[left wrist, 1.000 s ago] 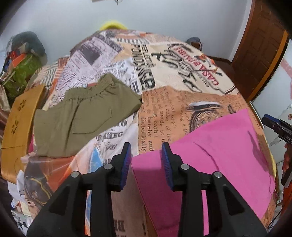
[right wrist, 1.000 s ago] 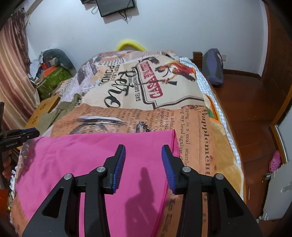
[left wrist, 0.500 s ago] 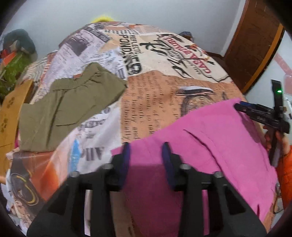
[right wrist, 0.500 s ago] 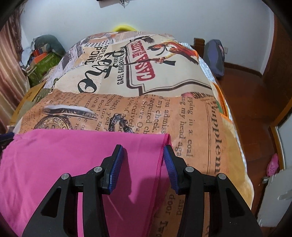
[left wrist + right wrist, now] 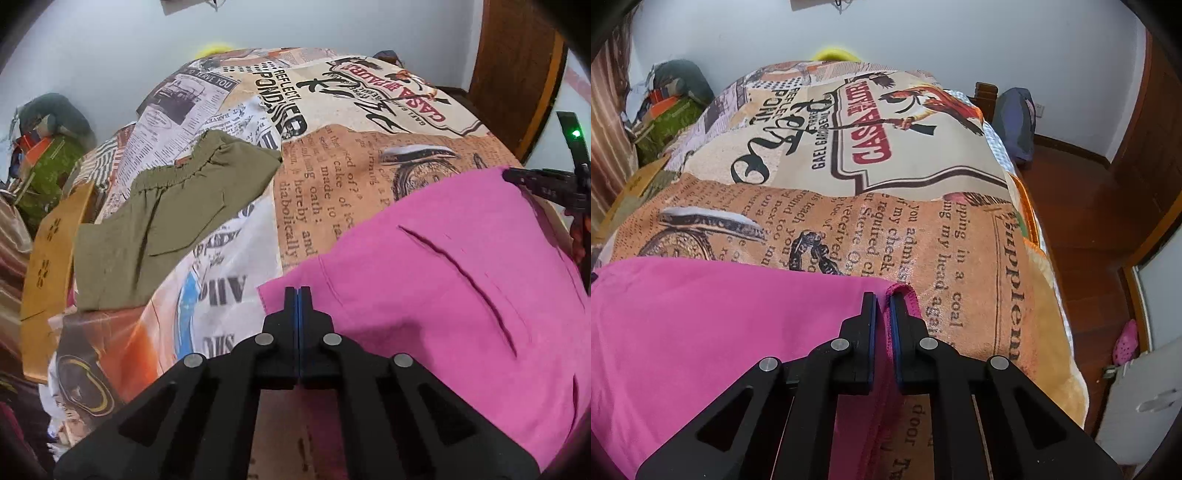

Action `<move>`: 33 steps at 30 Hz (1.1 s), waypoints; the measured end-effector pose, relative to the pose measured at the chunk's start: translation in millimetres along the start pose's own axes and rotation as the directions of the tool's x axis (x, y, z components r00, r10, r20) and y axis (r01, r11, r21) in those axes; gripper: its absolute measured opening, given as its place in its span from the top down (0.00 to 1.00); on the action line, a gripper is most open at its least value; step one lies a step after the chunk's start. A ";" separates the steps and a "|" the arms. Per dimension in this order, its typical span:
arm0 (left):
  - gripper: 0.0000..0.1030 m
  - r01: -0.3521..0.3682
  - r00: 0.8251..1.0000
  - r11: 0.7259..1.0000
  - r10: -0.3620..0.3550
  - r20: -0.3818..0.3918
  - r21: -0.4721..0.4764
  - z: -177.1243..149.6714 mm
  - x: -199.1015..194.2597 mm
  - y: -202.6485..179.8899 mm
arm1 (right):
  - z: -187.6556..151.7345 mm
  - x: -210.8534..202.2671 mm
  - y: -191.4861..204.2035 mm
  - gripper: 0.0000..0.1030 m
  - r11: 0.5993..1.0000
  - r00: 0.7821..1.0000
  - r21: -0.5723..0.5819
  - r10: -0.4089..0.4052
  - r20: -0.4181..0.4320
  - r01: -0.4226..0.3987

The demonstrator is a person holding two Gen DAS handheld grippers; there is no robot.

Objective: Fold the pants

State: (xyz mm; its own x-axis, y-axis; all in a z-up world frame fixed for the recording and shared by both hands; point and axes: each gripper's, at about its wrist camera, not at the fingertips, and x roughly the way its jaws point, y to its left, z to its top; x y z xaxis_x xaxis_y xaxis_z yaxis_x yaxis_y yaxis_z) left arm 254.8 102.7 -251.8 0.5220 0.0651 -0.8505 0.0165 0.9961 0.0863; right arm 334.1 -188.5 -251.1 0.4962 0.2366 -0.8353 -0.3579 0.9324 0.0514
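Pink pants (image 5: 443,295) lie flat on the printed bedspread (image 5: 332,166). My left gripper (image 5: 299,291) is shut on the near left corner of the pink pants. My right gripper (image 5: 882,299) is shut on the far right corner of the pink pants (image 5: 701,325), with a ridge of pink cloth pinched between its fingers. The right gripper also shows at the right edge of the left wrist view (image 5: 543,184).
Folded olive-green pants (image 5: 166,221) lie on the bedspread to the left. A yellow-brown cardboard box (image 5: 51,251) stands at the bed's left edge. Wooden floor (image 5: 1089,221), a dark bag (image 5: 1015,122) and a pink shoe (image 5: 1124,341) are right of the bed.
Both grippers moved down onto the pink pants and closed, the left on its near left corner and the right on its far right corner.
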 end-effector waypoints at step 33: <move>0.59 0.082 0.997 0.995 -0.082 -0.017 0.060 38.6 9.3 -40.0 | 7.7 4.9 86.1 0.72 0.969 0.970 -0.109 0.209 -0.126 -0.223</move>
State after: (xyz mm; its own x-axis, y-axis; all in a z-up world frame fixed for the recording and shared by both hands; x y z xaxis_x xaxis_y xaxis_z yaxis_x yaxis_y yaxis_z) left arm 291.9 61.2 -243.2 0.5046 -0.0155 -0.8632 0.1103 0.9928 0.0467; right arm 311.8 -104.9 -246.6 0.3066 0.3898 -0.8683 -0.5432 0.8208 0.1766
